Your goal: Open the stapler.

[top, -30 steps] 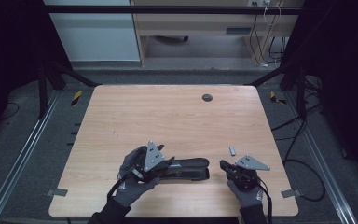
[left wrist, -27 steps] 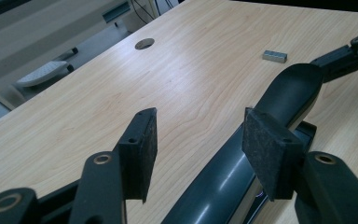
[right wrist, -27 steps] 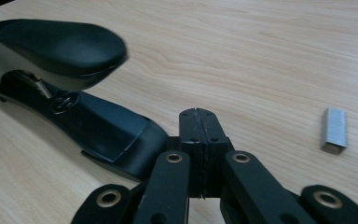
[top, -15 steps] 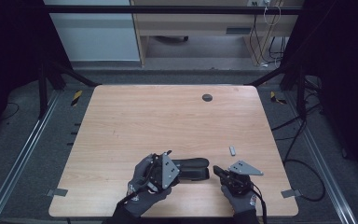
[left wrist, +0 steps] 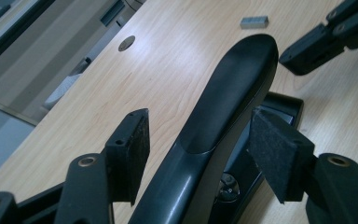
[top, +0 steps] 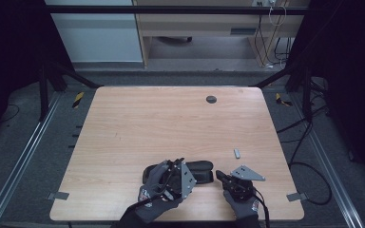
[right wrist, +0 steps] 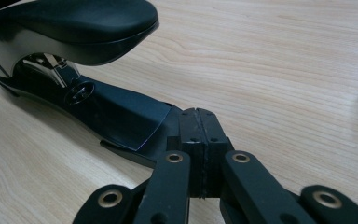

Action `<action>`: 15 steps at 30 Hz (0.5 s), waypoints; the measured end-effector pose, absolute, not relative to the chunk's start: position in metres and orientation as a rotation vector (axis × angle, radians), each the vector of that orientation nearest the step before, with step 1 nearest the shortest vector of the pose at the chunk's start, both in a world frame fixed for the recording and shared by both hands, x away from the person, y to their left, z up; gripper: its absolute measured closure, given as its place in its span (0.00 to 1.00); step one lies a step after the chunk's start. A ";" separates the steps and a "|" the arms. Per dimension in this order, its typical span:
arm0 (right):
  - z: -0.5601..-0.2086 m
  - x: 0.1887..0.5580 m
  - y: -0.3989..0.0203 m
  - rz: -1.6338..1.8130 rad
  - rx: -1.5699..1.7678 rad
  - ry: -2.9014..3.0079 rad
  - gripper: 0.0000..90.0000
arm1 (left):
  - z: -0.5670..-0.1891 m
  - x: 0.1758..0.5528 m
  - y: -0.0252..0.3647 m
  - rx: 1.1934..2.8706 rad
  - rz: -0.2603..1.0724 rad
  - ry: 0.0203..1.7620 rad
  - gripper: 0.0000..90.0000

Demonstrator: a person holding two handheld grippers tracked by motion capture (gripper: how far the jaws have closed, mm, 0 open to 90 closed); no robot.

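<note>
A black stapler lies near the table's front edge with its top arm raised off the base. My left gripper straddles that arm from the left. Its jaws have just been opening, and the pads stand clear of the arm on both sides. In the high view a gloved hand holds the left gripper over the stapler's rear. My right gripper is shut with nothing between its jaws, its tips at the front end of the base. It also shows in the high view.
A small grey block of staples lies on the wooden table just beyond the right gripper. A dark round grommet sits at the far side. Cables run along the floor on the right.
The left hand has moved right and toward the near edge along the stapler, tilting its gripper. The right hand has hardly moved.
</note>
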State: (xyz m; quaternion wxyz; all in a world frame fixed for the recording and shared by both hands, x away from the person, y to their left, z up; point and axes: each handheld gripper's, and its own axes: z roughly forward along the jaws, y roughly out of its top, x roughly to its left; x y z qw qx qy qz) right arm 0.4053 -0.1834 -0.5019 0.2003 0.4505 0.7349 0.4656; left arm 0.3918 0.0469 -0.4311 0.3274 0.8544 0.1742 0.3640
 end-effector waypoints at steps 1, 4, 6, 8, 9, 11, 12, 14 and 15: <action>-0.502 0.406 -0.184 1.309 1.255 2.051 1.00 | -0.431 0.392 0.046 2.249 0.951 0.444 0.43; -0.503 0.406 -0.184 1.325 1.266 2.051 1.00 | -0.433 0.394 0.042 2.270 0.949 0.436 0.43; -0.504 0.407 -0.184 1.336 1.264 2.057 1.00 | -0.435 0.395 0.039 2.281 0.954 0.429 0.43; -0.504 0.407 -0.183 1.341 1.269 2.058 1.00 | -0.437 0.396 0.036 2.312 0.967 0.409 0.44; -0.505 0.407 -0.182 1.334 1.264 2.063 1.00 | -0.440 0.397 0.033 2.328 0.965 0.399 0.45; -0.505 0.407 -0.180 1.330 1.259 2.065 1.00 | -0.442 0.398 0.031 2.348 0.962 0.393 0.46; -0.506 0.407 -0.179 1.328 1.260 2.066 1.00 | -0.443 0.399 0.030 2.355 0.970 0.390 0.46; -0.506 0.407 -0.178 1.324 1.254 2.071 1.00 | -0.445 0.399 0.029 2.360 0.986 0.387 0.47; -0.507 0.407 -0.176 1.320 1.251 2.075 1.00 | -0.446 0.400 0.027 2.364 1.011 0.376 0.48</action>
